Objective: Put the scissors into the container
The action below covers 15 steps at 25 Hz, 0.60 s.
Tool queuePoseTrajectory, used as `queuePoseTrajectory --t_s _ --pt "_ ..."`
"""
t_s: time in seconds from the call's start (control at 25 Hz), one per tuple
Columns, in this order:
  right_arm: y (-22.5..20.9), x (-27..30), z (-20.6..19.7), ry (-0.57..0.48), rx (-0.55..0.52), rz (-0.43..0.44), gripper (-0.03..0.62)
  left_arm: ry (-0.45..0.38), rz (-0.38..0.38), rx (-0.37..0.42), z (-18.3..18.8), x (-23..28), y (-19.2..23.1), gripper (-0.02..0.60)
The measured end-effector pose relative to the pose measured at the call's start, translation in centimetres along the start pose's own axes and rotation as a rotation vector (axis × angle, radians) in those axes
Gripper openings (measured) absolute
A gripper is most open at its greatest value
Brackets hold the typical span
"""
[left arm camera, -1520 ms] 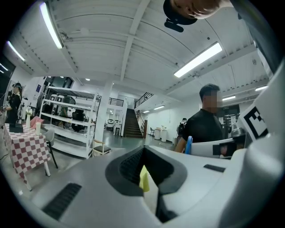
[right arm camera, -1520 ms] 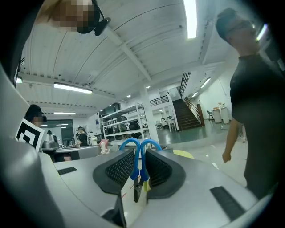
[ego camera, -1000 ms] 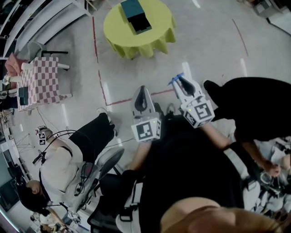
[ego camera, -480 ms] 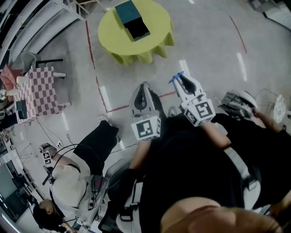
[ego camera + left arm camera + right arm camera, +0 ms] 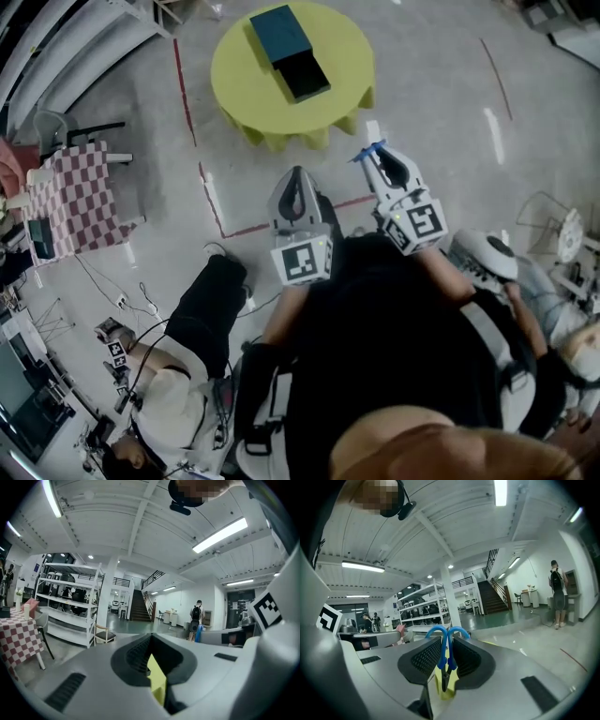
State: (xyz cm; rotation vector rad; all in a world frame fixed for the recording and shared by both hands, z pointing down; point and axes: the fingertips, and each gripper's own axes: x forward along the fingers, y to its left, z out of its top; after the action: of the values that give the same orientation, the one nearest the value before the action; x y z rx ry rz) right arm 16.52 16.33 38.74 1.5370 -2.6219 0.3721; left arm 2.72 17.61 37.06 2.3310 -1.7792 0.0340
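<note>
My right gripper [image 5: 378,153] is shut on blue-handled scissors [image 5: 367,154]; in the right gripper view the scissors [image 5: 446,654] stand between the jaws with their handle loops up. My left gripper [image 5: 297,176] is shut with nothing in it; in the left gripper view [image 5: 151,644] only yellow cloth shows through the slit. Ahead on a round yellow-green table [image 5: 248,97] lies a dark teal container [image 5: 290,52], an oblong box with its dark inner tray slid out at the near end. Both grippers hang above the floor, short of the table's near edge.
A seated person in black trousers [image 5: 202,314] is at the lower left, and another person with a white cap [image 5: 489,255] at the right. A checked-cloth table [image 5: 70,195] stands at the left. Red tape lines [image 5: 211,202] cross the floor. Cables lie at the lower left.
The view has moved forward: the yellow table and container now lie closer and more central. Both grippers hold the same pose, the scissors still gripped. The person at the right now shows lower down.
</note>
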Motion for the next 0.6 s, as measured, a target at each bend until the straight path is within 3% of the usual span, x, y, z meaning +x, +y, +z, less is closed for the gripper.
queuePoseTrajectory --t_s 0.6 --pt "0.2 14.5 3.8 0.032 -0.004 -0.071 0.078 0.037 -0.039 -0.019 3.3 10.4 11.9 -0.002"
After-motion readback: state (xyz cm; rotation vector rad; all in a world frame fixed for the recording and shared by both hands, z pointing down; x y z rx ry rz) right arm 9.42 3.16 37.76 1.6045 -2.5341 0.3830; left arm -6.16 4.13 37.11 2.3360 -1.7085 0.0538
